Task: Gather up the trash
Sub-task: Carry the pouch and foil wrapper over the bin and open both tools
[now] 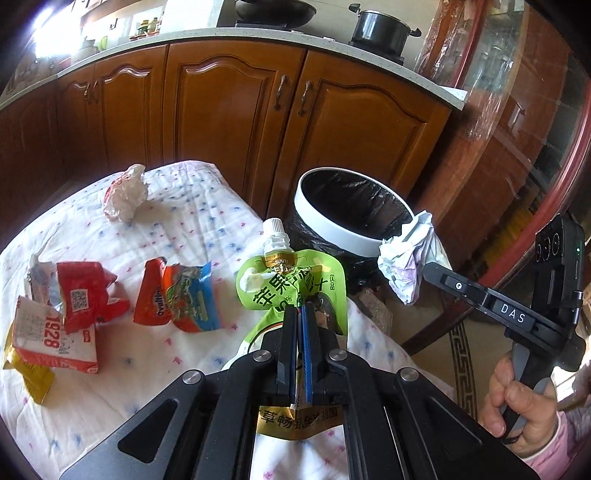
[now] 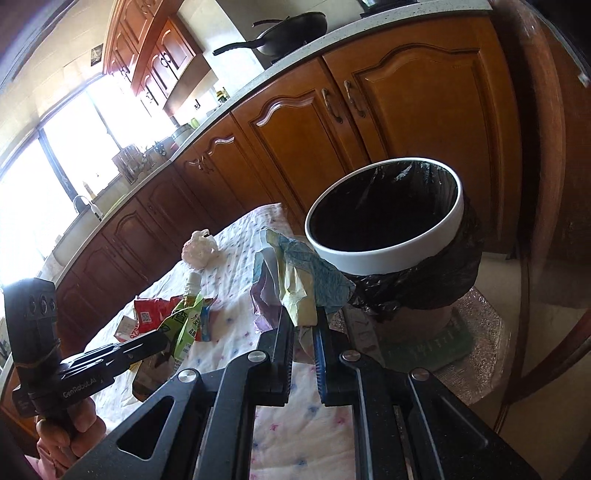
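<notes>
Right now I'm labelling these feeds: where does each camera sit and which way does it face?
Left wrist: on the left gripper, aimed down past its green pouch at the table; shows the right hand.
Right wrist: on the right gripper, aimed past its crumpled paper at the bin; shows the left hand.
Shared: bin, table, pouch, paper.

Wok and lidded pot on the counter above wooden cabinets.
</notes>
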The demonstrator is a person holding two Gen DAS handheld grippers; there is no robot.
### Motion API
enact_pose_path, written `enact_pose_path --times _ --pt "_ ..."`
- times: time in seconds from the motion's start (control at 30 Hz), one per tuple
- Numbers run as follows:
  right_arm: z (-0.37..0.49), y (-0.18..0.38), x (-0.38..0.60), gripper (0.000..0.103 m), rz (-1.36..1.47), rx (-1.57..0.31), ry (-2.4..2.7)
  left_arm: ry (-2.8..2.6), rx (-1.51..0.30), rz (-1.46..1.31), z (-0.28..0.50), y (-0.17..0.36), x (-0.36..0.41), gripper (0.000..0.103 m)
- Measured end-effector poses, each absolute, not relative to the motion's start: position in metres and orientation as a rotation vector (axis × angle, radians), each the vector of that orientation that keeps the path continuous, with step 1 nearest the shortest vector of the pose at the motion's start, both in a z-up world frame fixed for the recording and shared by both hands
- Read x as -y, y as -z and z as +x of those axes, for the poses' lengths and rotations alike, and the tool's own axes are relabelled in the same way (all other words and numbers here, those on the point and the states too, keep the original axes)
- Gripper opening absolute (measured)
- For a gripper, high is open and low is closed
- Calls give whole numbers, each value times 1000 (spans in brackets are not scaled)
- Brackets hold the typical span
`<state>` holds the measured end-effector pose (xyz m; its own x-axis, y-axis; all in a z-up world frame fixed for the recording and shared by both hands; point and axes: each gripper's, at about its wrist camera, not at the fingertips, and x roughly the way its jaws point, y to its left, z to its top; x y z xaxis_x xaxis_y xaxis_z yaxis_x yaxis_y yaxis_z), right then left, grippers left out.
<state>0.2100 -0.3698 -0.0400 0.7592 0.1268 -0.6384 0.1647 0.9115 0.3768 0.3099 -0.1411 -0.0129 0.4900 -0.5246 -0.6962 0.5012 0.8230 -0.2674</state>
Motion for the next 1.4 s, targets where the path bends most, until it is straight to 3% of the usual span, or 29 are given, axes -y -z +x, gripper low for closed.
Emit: enact_pose_path --times 0.5,1.3,1.4 --pt "246 29 420 10 413 -697 104 669 -824 28 378 5 216 1" --pt "315 48 478 10 364 -815 192 664 -916 105 486 41 326 1" --pt "318 50 480 14 367 -825 194 675 -923 115 488 45 334 2"
